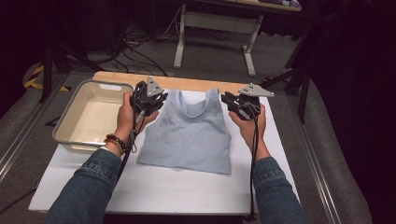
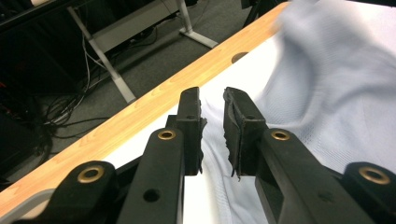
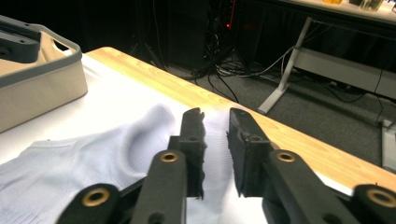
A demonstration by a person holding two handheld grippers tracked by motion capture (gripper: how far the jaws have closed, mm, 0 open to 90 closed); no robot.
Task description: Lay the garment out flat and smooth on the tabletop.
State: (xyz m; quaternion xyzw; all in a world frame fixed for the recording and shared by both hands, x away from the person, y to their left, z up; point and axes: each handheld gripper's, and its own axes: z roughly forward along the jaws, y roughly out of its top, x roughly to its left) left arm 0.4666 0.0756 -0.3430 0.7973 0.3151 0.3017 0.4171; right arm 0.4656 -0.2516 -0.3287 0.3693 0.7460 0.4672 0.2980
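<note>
Laying out a light blue top (image 1: 189,133) flat on the worktop (image 1: 154,186), judging by how the garment lies: spread smooth, neckline toward the far wooden edge, hem toward the person. Step in hand, most likely: letting go of the two shoulder straps after setting them down.

Left tongs (image 1: 156,100) at the top's left strap, right tongs (image 1: 232,101) at its right strap, both just beside the neckline. A beige tub (image 1: 70,123) to the left of the top, apart from it.

In the left gripper view, left tongs (image 2: 212,114) a little apart, with a narrow gap between the black pads; strap fabric of the top (image 2: 327,93) visible below and through the gap, not pinched. In the right gripper view, right tongs (image 3: 215,133) likewise a little apart, strap cloth of the top (image 3: 93,149) under and between the pads, not clamped. No firm grip on either side, so far as visible; whether a pad brushes the cloth, cannot tell.

Next move, probably: opening wider and lifting both tongs straight up from the straps, without dragging, so that the top stays flat. After that, likely a new grasp for folding, or for moving it toward the tub.
</note>
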